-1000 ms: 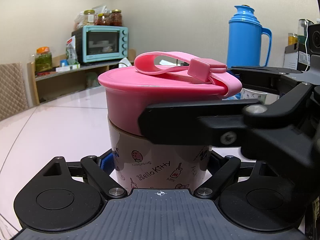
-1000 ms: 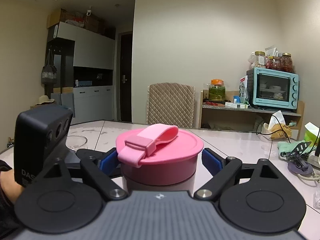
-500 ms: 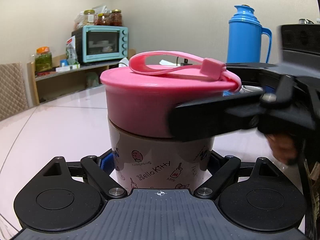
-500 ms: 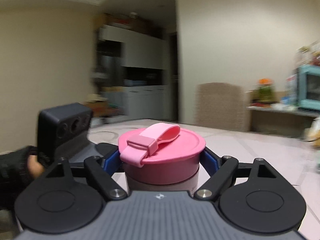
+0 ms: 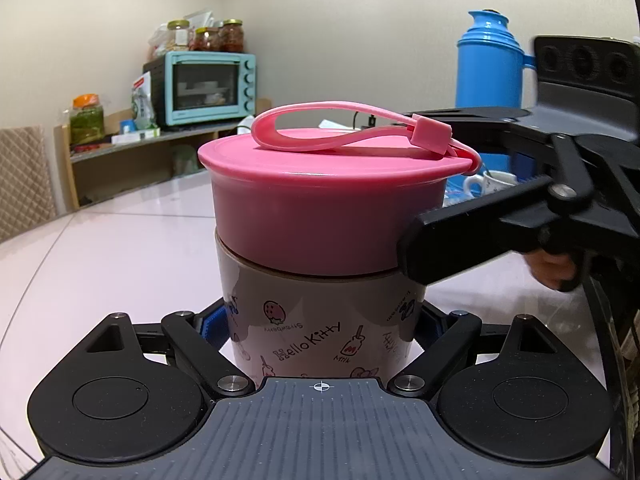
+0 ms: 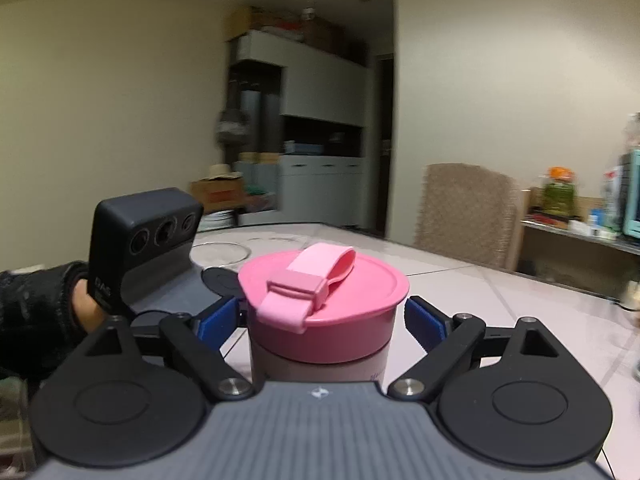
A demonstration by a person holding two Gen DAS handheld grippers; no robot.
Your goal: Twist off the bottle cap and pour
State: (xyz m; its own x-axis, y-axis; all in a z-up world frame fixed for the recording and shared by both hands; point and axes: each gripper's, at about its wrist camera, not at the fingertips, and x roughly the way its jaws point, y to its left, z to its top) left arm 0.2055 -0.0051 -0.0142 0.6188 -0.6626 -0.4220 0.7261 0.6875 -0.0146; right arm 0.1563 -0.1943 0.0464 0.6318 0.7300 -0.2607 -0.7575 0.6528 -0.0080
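A Hello Kitty bottle (image 5: 320,332) with a wide pink screw cap (image 5: 328,216) and a pink strap loop (image 5: 340,128) stands on the pale table. My left gripper (image 5: 320,320) is shut on the bottle's body below the cap. My right gripper (image 6: 324,320) reaches in from the right with a finger (image 5: 452,240) at the cap's side. In the right wrist view the cap (image 6: 324,296) sits between its blue pads (image 6: 218,318); a small gap shows at the right pad.
A blue thermos (image 5: 490,64) and a white cup (image 5: 494,182) stand behind at the right. A teal toaster oven (image 5: 208,86) and jars sit on a shelf at the back left. A glass bowl (image 6: 220,249) lies on the table (image 5: 100,248) beyond the left gripper.
My right gripper has swung around the bottle to the right. The cap's strap has turned with it. The left gripper and bottle body have stayed still.
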